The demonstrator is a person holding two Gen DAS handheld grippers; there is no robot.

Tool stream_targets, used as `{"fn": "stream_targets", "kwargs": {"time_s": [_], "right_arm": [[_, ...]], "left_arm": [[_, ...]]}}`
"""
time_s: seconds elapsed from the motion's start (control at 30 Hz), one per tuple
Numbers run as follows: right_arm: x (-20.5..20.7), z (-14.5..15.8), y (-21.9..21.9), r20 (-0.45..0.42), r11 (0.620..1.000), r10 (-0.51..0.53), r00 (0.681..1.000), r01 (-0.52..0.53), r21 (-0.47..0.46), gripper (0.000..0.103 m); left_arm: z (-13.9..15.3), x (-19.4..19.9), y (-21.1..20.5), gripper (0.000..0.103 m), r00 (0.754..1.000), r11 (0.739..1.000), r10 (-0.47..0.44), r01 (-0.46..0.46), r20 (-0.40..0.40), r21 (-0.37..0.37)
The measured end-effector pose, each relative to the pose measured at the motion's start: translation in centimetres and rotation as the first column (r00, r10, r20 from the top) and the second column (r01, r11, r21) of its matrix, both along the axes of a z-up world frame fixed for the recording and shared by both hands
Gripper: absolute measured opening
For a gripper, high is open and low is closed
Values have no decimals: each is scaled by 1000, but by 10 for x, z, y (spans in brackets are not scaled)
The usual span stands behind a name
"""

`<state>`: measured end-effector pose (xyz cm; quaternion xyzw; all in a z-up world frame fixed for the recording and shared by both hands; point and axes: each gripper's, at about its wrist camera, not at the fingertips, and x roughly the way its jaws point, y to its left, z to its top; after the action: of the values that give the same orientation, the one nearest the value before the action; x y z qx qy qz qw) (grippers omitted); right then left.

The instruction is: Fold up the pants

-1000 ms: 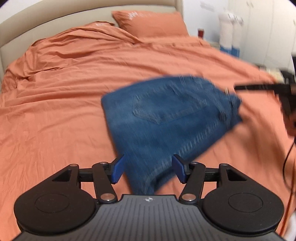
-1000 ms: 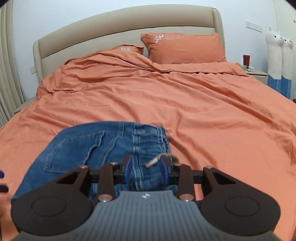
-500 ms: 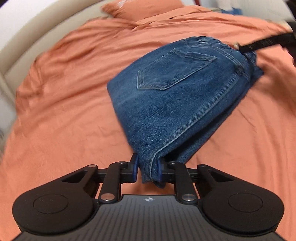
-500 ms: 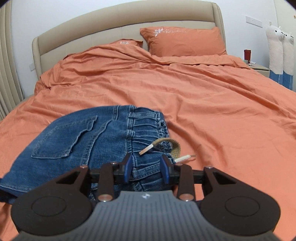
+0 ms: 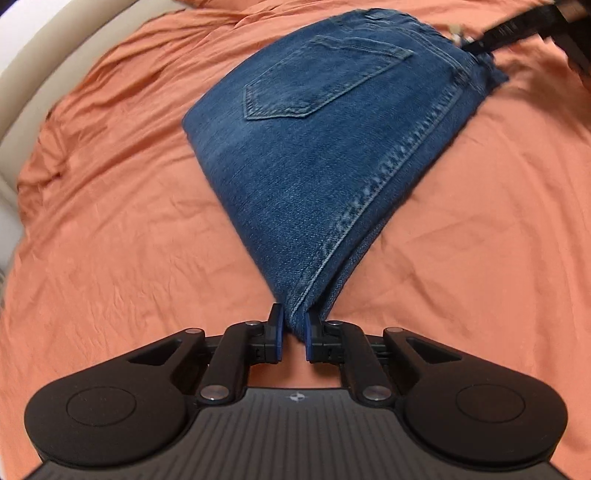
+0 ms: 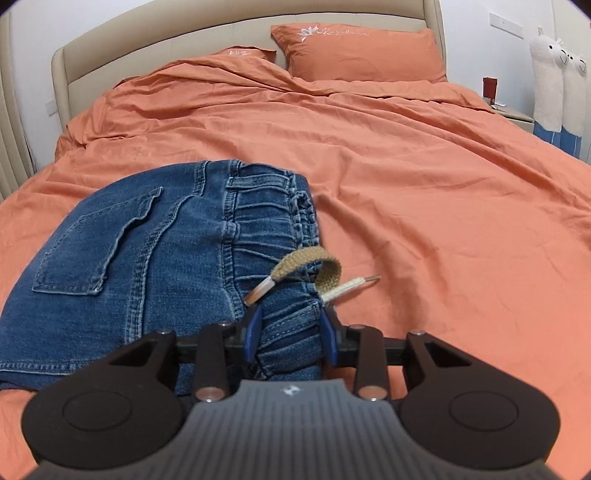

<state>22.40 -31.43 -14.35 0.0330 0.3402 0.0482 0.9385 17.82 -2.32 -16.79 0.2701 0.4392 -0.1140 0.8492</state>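
Folded blue denim pants lie on the orange bed cover, back pocket facing up. My left gripper is shut on the near folded corner of the pants. In the right wrist view the pants fill the lower left, and my right gripper is shut on the elastic waistband corner. A tan drawstring loops out just above its fingers. The right gripper also shows as a dark bar at the top right of the left wrist view, at the far waistband corner.
The bed has a beige headboard and two orange pillows at the far end. A bedside table with a red cup and white alpaca toys stand at the right.
My left gripper moved in from open and closed on the near corner of the pants. The pants now sit stretched between both grippers and look closer in both views.
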Motion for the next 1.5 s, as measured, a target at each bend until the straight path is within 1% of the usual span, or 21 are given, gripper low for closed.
{"fn": "stream_targets", "kwargs": {"time_s": [0.23, 0.37, 0.43, 0.47, 0.57, 0.67, 0.73, 0.77, 0.8, 0.83, 0.87, 0.9, 0.93, 0.97, 1.07, 1.1, 1.2, 1.27, 1.33, 1.37, 1.5], "right_arm": [[-1, 0, -6, -5, 999, -7, 1000, 7, 39, 30], [-6, 2, -5, -14, 999, -14, 1000, 15, 32, 30], [-8, 2, -5, -20, 999, -19, 1000, 20, 39, 31], [-10, 2, -6, -23, 999, -23, 999, 24, 47, 32], [-15, 4, -12, -33, 995, -39, 999, 42, 87, 33], [-22, 7, -20, -63, 990, -48, 997, 56, 129, 36], [-28, 8, -24, -84, 988, -58, 995, 69, 137, 36], [-32, 9, -26, -88, 986, -58, 994, 71, 149, 39], [-35, 10, -29, -91, 982, -58, 994, 73, 176, 46], [-37, 12, -32, -93, 975, -56, 994, 74, 209, 51], [-39, 15, -35, -94, 966, -55, 994, 77, 247, 60], [-41, 17, -38, -96, 955, -57, 994, 82, 284, 69], [-43, 19, -41, -99, 940, -60, 993, 90, 330, 73], [-44, 20, -45, -101, 921, -62, 993, 96, 378, 77], [-46, 14, -59, -132, 844, -77, 988, 135, 519, 78], [-45, 10, -63, -146, 820, -80, 986, 148, 553, 78], [-40, -1, -73, -170, 761, -88, 981, 177, 624, 78], [-34, -6, -77, -186, 730, -94, 978, 195, 656, 78], [-27, -9, -77, -188, 712, -86, 978, 192, 675, 78], [-24, -11, -76, -193, 711, -81, 978, 192, 677, 77], [-9, -27, -73, -230, 708, -74, 970, 214, 673, 70]], "left_arm": [[13, -4, 4, 12, 1000, 999, 25, -25, 6, -44], [22, -10, 12, 12, 1000, 999, 29, -29, -11, -40], [28, -11, 20, 15, 999, 998, 46, -46, -5, -50], [33, -11, 24, 15, 998, 996, 55, -55, 2, -70], [52, -12, 38, 18, 995, 980, 96, -92, 16, -175], [66, -2, 52, 27, 988, 951, 151, -139, 25, -277], [72, 6, 59, 36, 981, 931, 189, -167, 38, -323], [75, 11, 61, 39, 976, 920, 211, -182, 46, -346], [77, 17, 64, 47, 971, 906, 234, -198, 53, -374], [78, 23, 67, 57, 965, 888, 257, -213, 57, -408], [79, 29, 71, 63, 955, 860, 289, -233, 59, -454], [79, 34, 74, 73, 945, 831, 321, -254, 54, -494], [80, 39, 76, 76, 936, 801, 350, -276, 43, -531], [78, 45, 78, 76, 928, 771, 371, -291, 28, -566], [68, 61, 85, 83, 918, 673, 396, -318, -38, -668], [62, 67, 88, 84, 918, 646, 393, -321, -59, -693], [39, 87, 98, 84, 907, 568, 396, -363, -142, -738], [24, 99, 106, 84, 896, 506, 397, -395, -200, -767], [13, 108, 113, 84, 894, 448, 378, -405, -242, -797], [8, 112, 116, 84, 892, 426, 370, -410, -258, -806], [-11, 126, 125, 84, 891, 359, 332, -423, -310, -832]]}}
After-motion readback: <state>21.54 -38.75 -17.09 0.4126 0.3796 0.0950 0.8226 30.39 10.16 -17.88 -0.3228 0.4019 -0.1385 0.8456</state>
